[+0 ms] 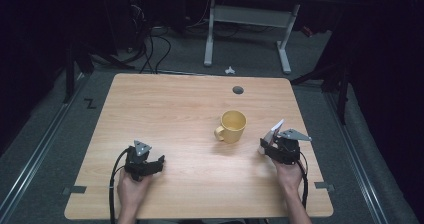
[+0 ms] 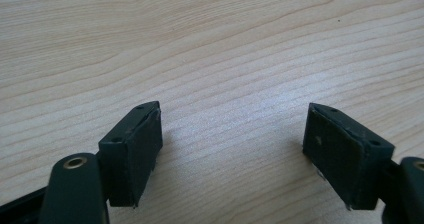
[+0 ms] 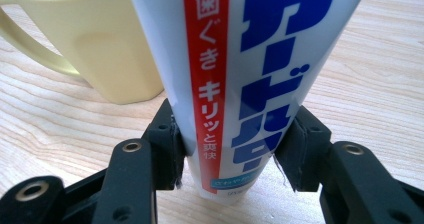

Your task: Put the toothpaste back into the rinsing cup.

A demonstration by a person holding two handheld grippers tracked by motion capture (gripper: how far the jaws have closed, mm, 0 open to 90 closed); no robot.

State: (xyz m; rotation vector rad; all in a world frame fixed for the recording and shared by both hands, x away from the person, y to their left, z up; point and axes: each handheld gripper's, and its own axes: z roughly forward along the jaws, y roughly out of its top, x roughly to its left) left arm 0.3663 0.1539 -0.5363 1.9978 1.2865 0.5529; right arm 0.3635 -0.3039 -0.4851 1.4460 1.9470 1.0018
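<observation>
A white toothpaste tube [image 3: 235, 79] with a red stripe and blue lettering is clamped between the black jaws of my right gripper [image 3: 230, 151], which is shut on its lower part. In the high view the tube [image 1: 274, 130] juts up and to the left from that gripper [image 1: 272, 143] at the table's right side. A pale yellow mug [image 1: 231, 126] stands upright left of it, handle toward the front left; the right gripper view shows the mug [image 3: 95, 44] just behind the tube. My left gripper [image 1: 152, 156] rests at the front left, jaws wide apart over bare wood [image 2: 232, 149].
The wooden table [image 1: 170, 109] has a round cable hole [image 1: 238, 90] near its far edge. Beyond it stand a desk frame [image 1: 247, 29] and cables on the floor. Dark surroundings flank both sides.
</observation>
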